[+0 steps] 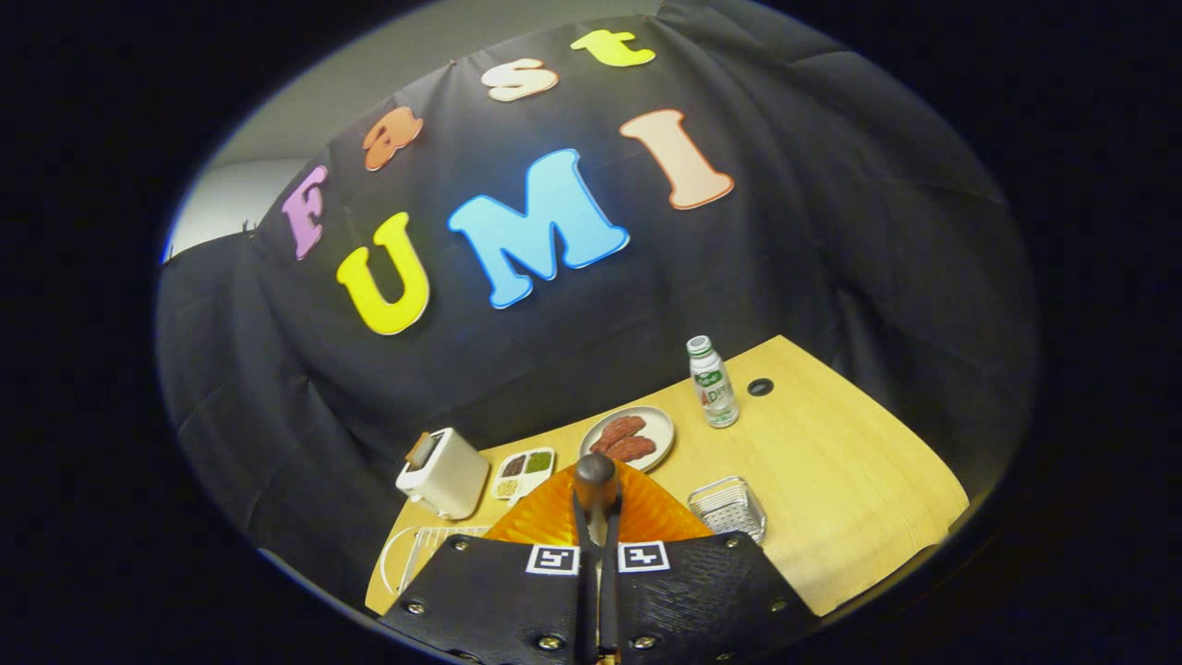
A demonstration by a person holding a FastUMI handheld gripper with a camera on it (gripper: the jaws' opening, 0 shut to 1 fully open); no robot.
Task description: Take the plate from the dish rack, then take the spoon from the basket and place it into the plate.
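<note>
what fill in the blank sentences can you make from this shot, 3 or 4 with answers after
1. The gripper fingers are shut on a ____ with a dark rounded end.
2. Under the spoon lies an ____ plate.
3. The sausages lie on a plate beside the ____.
4. The basket sits on the ____.

Missing words: spoon; orange; bottle; table

The gripper (597, 554) was closed on the spoon (597, 489), which stood just above the orange plate (554, 522). Around the plate the table (831, 480) was crowded: dish rack (416, 554) at lower left, toaster (444, 473) and compartment tray (524, 473) above it, a plate of sausages (628, 436) behind, the wire basket (728, 508) just right. Right of the bottle (712, 381), bare wood gave open passage.
</note>
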